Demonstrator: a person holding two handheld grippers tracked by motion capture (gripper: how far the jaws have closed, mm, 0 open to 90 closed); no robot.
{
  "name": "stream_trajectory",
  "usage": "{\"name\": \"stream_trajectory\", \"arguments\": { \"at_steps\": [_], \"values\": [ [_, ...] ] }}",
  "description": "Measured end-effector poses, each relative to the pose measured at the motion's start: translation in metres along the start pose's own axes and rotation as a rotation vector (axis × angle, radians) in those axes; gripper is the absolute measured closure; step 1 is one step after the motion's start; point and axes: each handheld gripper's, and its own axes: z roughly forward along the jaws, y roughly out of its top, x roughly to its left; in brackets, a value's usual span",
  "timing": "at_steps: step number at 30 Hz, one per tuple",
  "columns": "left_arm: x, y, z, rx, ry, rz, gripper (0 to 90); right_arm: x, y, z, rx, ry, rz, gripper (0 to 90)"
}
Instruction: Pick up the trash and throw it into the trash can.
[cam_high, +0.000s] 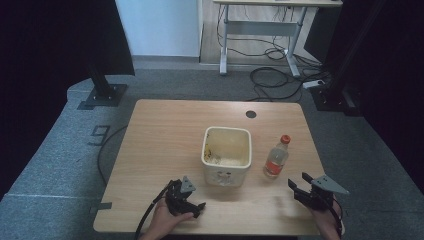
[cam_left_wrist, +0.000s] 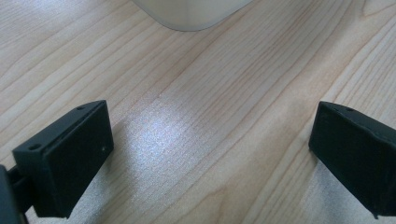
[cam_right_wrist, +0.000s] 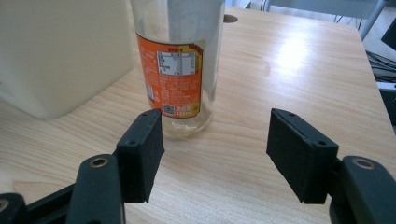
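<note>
Right gripper (cam_right_wrist: 215, 154) released, jaws wide, facing the orange-labelled bottle (cam_right_wrist: 180, 70) as if to grasp; left gripper (cam_left_wrist: 210, 154) released over desk (cam_left_wrist: 210, 84).

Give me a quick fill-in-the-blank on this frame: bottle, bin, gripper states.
1. The bottle has a cap coloured ____.
2. In the high view, the bottle stands to the ____ of the cream bin.
3. The right gripper has its jaws ____, with nothing between them.
4. The left gripper hangs over bare ____ tabletop.

Missing words: red; right; open; wooden
</note>
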Motion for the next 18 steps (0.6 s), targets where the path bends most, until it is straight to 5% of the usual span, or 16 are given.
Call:
{"name": "stream_trajectory", "arguments": {
  "at_steps": [18],
  "values": [
    [-0.001, 0.0, 0.0, -0.002, 0.008, -0.01, 0.2, 0.0, -0.005, 0.012, 0.062, 0.0, -0.062, 35.9]
  ]
}}
